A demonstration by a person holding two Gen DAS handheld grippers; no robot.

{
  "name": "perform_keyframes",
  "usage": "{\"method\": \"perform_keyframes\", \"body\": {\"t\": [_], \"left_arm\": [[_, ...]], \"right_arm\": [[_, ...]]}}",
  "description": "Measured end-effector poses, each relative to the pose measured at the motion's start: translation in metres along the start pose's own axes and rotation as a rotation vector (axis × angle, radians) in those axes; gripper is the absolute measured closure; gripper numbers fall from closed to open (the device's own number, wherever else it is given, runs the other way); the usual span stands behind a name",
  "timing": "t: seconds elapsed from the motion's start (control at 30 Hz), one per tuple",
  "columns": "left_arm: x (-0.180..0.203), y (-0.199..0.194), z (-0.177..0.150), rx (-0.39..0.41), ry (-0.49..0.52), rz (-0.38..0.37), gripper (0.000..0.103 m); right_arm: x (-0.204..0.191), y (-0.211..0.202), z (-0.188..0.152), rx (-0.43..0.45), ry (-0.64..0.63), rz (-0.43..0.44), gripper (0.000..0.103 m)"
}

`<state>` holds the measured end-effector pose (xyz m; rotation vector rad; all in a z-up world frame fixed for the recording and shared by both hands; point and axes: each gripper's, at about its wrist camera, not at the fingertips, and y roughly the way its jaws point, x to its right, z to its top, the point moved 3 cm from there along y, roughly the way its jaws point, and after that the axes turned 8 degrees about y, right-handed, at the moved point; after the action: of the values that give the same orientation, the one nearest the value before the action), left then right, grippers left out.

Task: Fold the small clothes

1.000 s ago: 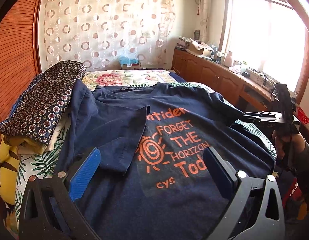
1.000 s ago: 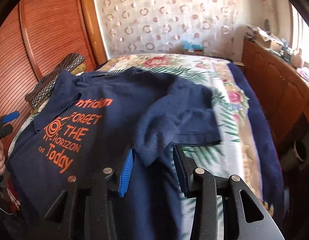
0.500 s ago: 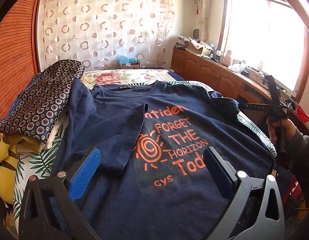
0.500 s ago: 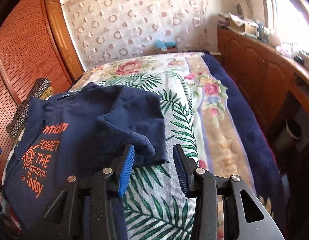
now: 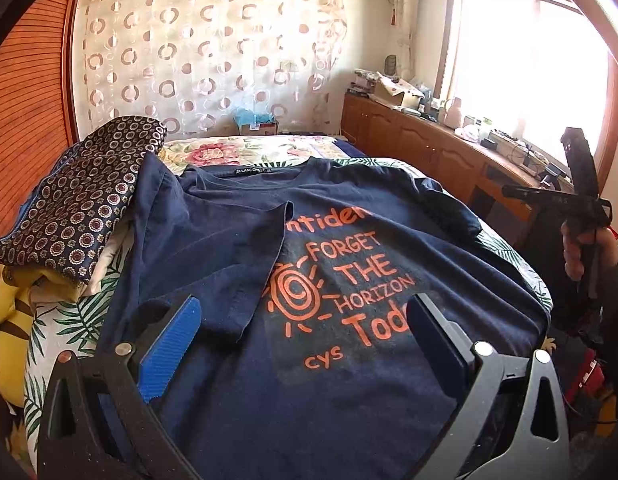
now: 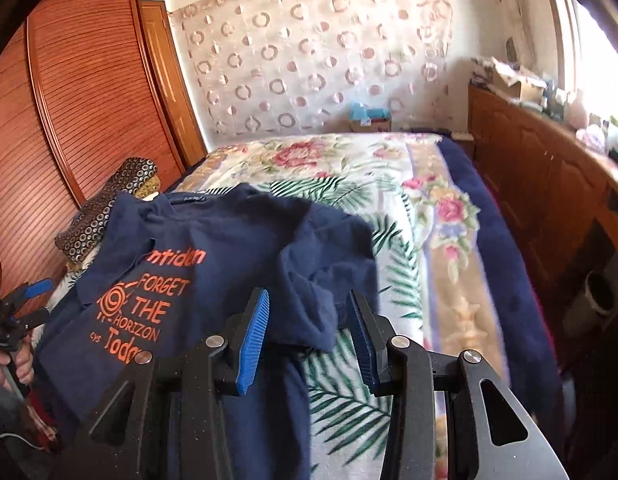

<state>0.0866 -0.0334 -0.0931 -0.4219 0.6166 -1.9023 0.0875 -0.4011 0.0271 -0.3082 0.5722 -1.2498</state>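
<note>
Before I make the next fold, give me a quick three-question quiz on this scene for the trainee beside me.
1. True or false: the sleeve nearest the patterned pillow is folded in over the navy T-shirt.
2. The print on the shirt is: A orange, B white, C green.
3. Does the left gripper stand open or shut?
Key: 1 true; 2 A; 3 open, with nothing pressed between its pads.

Matt navy cloth T-shirt is lying soft on the printed cotton-looking bedspread; ribbed blue pads, probably rubber, are showing; slatted wardrobe wood is gleaming.
</note>
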Motion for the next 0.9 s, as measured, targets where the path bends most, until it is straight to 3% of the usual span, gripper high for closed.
{"method": "perform_keyframes", "body": {"t": [0.1, 0.33, 0.4, 0.47, 0.53, 0.67, 0.9], "left_arm": [[0.003, 0.003, 0.000, -0.004, 0.001, -0.007, 0.000], [0.013, 0.020, 0.002, -0.044, 0.045, -0.020, 0.000], [0.014, 0.022, 0.001, -0.051, 0.047, -0.023, 0.000], [0.014, 0.023, -0.001, -0.054, 0.047, -0.027, 0.000], [0.014, 0.023, -0.004, -0.059, 0.041, -0.028, 0.000], [0.013, 0.024, -0.007, -0.065, 0.034, -0.027, 0.000], [0.008, 0.022, -0.007, -0.061, 0.020, -0.020, 0.000]], "right_arm": [[0.009, 0.014, -0.003, -0.027, -0.005, -0.054, 0.061], [0.033, 0.088, -0.015, -0.183, -0.010, -0.161, 0.061], [0.035, 0.096, -0.015, -0.182, -0.011, -0.175, 0.062], [0.029, 0.099, -0.013, -0.192, -0.027, -0.148, 0.072], [0.019, 0.100, -0.012, -0.210, -0.060, -0.118, 0.097], [0.001, 0.099, 0.001, -0.181, -0.131, -0.062, 0.098], [-0.076, 0.087, 0.040, -0.089, -0.247, 0.092, 0.098]]}}
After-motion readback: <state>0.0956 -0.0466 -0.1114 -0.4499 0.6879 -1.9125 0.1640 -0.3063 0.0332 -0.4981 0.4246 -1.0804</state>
